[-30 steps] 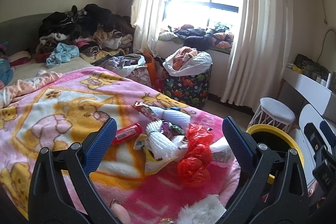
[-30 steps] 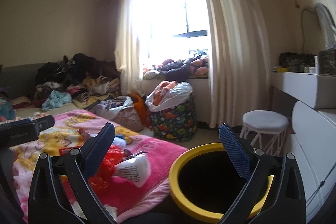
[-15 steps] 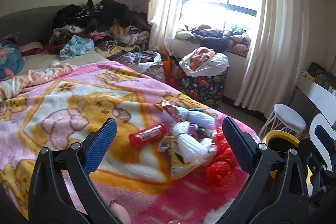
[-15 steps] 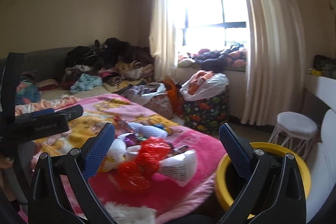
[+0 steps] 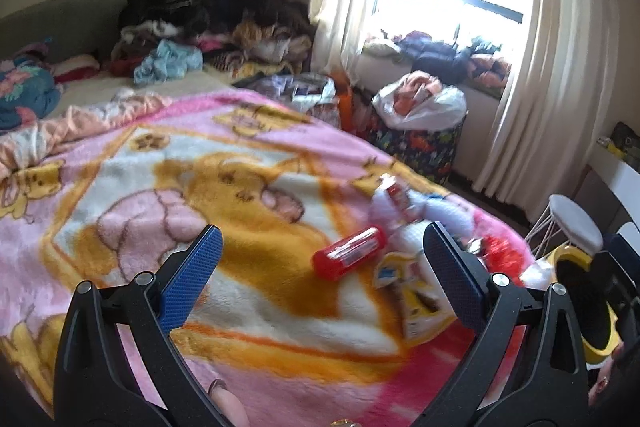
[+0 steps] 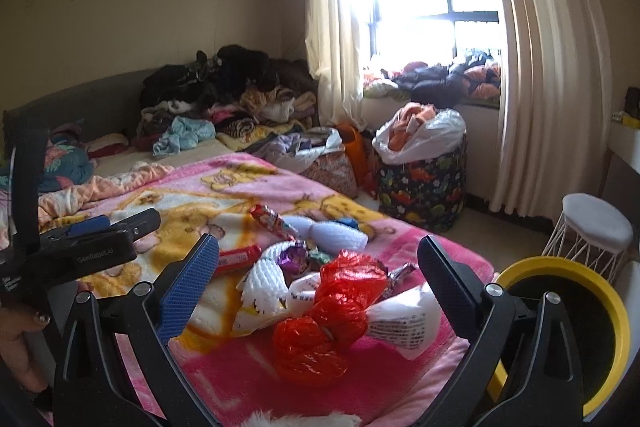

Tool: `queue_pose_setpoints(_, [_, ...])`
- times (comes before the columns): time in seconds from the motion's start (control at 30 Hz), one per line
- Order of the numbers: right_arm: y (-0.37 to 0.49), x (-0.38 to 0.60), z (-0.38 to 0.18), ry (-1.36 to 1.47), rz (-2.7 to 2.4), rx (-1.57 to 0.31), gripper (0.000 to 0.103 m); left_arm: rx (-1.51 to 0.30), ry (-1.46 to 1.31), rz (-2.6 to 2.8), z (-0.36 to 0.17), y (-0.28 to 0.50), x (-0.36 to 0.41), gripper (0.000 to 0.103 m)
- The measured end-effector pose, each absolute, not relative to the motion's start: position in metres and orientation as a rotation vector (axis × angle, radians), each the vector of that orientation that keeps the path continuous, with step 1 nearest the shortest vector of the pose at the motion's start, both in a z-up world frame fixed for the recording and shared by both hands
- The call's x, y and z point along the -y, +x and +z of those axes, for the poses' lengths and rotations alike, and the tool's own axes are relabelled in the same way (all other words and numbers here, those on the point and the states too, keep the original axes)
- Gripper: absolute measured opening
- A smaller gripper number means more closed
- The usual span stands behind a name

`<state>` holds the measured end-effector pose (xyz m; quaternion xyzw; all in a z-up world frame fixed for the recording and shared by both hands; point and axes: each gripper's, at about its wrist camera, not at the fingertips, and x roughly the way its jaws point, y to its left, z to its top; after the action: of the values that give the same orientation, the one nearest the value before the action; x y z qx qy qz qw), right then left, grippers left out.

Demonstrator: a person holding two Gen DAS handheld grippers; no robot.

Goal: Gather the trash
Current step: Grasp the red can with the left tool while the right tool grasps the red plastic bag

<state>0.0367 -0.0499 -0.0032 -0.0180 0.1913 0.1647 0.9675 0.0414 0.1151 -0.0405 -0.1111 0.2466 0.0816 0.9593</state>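
Observation:
A heap of trash lies on the pink blanket (image 5: 120,163) near the bed's corner: a crumpled red plastic bag (image 6: 332,311), white foam netting (image 6: 266,277), a white printed wrapper (image 6: 404,319), a red tube (image 5: 350,257) and a red snack wrapper (image 6: 272,221). A yellow-rimmed black bin (image 6: 560,311) stands on the floor to the right of the bed. My left gripper (image 5: 322,283) is open and empty above the blanket, with the red tube just ahead. My right gripper (image 6: 318,289) is open and empty, and the red bag lies between its fingers.
Piles of clothes (image 6: 224,95) cover the far side of the bed. A flowered hamper (image 6: 424,183) with a white bag stands under the window. A white stool (image 6: 592,231) stands beyond the bin. The left gripper's body (image 6: 80,247) shows in the right wrist view.
Both grippers swung to the left. The trash heap now sits at the right of the left wrist view and in the middle of the right wrist view. The bin slid to the right edge.

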Motion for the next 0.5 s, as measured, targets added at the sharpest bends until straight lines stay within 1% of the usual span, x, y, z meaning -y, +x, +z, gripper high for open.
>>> queue_pose_setpoints(0.27, [0.059, 0.061, -0.034, 0.018, 0.309, -0.536, 0.097, -0.606, -0.241, 0.069, -0.073, 0.079, -0.132, 0.092])
queue_pose_setpoints(0.5, [0.082, 0.058, -0.059, 0.047, 0.309, -0.705, 0.096, -0.678, -0.246, -0.014, -0.095, 0.113, -0.133, 0.092])
